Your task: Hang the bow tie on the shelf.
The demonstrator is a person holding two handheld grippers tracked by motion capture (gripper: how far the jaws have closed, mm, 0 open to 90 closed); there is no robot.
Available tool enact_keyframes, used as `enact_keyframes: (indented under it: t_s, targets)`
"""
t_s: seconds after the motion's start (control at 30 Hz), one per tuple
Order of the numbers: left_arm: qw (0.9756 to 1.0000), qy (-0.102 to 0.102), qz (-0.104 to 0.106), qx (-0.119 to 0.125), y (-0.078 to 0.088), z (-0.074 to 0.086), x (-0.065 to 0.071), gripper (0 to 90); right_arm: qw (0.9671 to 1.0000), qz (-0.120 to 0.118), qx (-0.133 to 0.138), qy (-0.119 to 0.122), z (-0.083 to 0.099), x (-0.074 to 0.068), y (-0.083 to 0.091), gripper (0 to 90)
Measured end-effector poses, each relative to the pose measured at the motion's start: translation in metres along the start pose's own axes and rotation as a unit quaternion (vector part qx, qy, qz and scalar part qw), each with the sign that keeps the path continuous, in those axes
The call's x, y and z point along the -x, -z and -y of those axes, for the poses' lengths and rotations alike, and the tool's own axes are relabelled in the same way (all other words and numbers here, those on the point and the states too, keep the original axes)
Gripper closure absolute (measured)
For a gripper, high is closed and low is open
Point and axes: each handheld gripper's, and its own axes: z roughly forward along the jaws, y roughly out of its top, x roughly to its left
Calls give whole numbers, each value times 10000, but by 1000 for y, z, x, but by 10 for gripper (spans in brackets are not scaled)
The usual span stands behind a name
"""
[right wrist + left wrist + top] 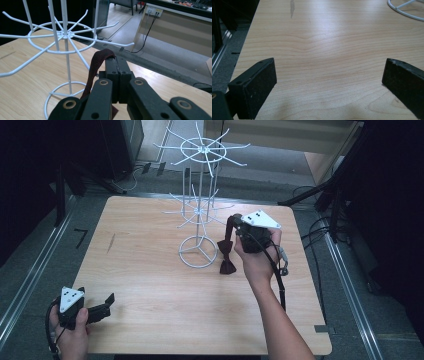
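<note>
Right gripper (116, 63) clamped on strap (96, 63) — bow tie (227, 266) dangling; left gripper (329, 82) wide, empty.

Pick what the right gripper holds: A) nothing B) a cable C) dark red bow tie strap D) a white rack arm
C: the right gripper has its jaws shut on the dark red strap, and the bow tie hangs below it beside the white rack.
</note>
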Motion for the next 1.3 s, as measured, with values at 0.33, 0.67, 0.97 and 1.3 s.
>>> enact_keyframes:
  t_s: [0.33,0.67,0.97,1.3]
  targets:
    - [10000,14,6,-7,0,0,0,1,10000,-63,-34,33,-12,-7,-10,900]
    - [10000,22,24,-9,0,0,0,1,9998,-145,-119,-36,-12,-16,-28,900]
    - [10000,5,26,-24,0,0,-1,1,9990,-309,-175,-289,-10,-14,-35,882]
    - [10000,6,24,-17,0,0,0,1,9977,-388,-207,-510,-5,-3,-34,747]
